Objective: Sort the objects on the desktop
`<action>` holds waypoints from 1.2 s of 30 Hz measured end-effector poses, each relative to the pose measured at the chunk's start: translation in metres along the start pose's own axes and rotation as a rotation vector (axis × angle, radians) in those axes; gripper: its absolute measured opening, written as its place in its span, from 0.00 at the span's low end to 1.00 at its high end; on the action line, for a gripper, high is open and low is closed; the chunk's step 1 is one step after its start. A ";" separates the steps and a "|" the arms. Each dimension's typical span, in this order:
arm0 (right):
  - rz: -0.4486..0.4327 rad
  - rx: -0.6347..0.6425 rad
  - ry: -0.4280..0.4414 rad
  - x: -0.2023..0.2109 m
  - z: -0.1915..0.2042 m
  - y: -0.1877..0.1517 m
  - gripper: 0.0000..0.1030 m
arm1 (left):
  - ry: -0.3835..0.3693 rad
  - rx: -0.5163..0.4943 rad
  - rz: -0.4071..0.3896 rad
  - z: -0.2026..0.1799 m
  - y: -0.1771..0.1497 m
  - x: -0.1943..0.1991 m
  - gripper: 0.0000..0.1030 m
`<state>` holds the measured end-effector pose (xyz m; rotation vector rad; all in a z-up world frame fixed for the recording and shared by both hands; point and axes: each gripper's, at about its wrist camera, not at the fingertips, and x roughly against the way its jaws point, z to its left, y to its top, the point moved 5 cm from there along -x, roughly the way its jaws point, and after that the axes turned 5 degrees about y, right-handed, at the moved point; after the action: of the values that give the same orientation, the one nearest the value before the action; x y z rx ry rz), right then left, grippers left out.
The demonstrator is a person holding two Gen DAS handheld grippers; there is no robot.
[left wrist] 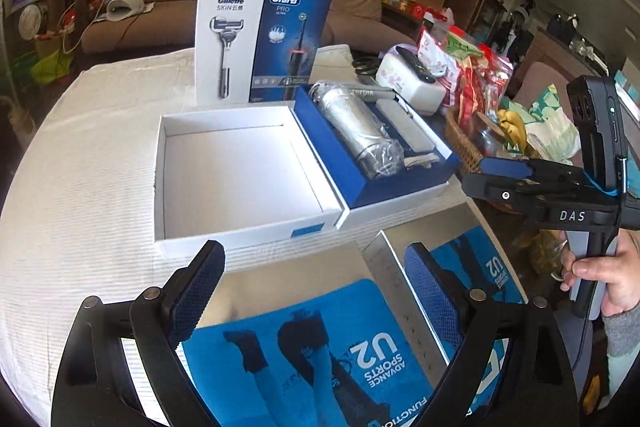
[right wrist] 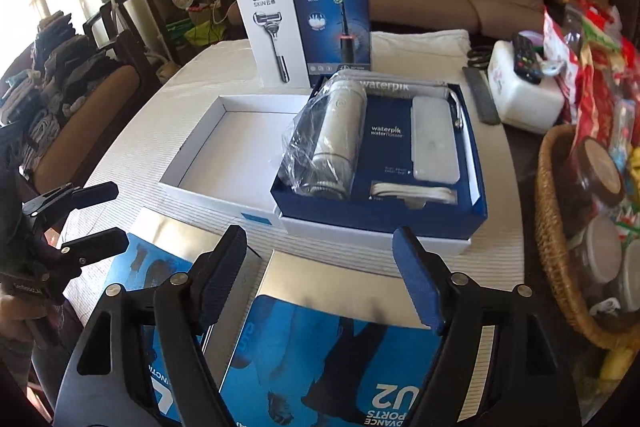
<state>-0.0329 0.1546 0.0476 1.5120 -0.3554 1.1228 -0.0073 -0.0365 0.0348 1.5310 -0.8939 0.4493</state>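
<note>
— While both tools hang above the near edge of the table (left wrist: 80, 163), how many boxes do you count?

— Two silver-and-blue boxes close by: the left silver box (left wrist: 304, 339) under the left gripper (left wrist: 316, 291), the right silver box (right wrist: 360, 347) under the right gripper (right wrist: 320, 275). Behind them lies one empty white lid (left wrist: 240, 171), and just beside it one blue tray (right wrist: 472, 163) seated in a white base. One tall gift box (right wrist: 308, 27) stands upright at the back.

— And the grippers?

— Each has its two fingers spread wide and grips nothing. In the left wrist view the right gripper shows from the side, so I can't judge it there; its own camera shows the gap. A hand (left wrist: 604, 275) holds its handle, marked "DAS".

— Materials?

— A white ribbed cloth covers the table. The silver boxes look glossy and flat. The finger pads (right wrist: 416, 279) are blue and finely textured. In the tray lie one metallic cylinder in a crinkled clear bag (right wrist: 332, 139), one pale rounded case (right wrist: 434, 139), and one coiled white cable (right wrist: 412, 193).

— Any writing?

— "Gillette SKIN" and "Oral-B PRO" on the gift box, "waterpik" in the tray, "U2 ADVANCE SPORTS" on the silver boxes. One woven basket (right wrist: 556, 267) sits at the right edge
</note>
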 end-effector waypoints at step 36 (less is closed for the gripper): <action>0.283 -0.185 0.378 -0.204 0.135 0.149 0.46 | -0.039 0.243 0.044 0.153 0.038 -0.112 0.08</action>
<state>-0.1850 -0.0811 -0.0091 1.0795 -0.4062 1.5246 -0.1383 -0.1514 -0.0494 1.7484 -0.9308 0.5776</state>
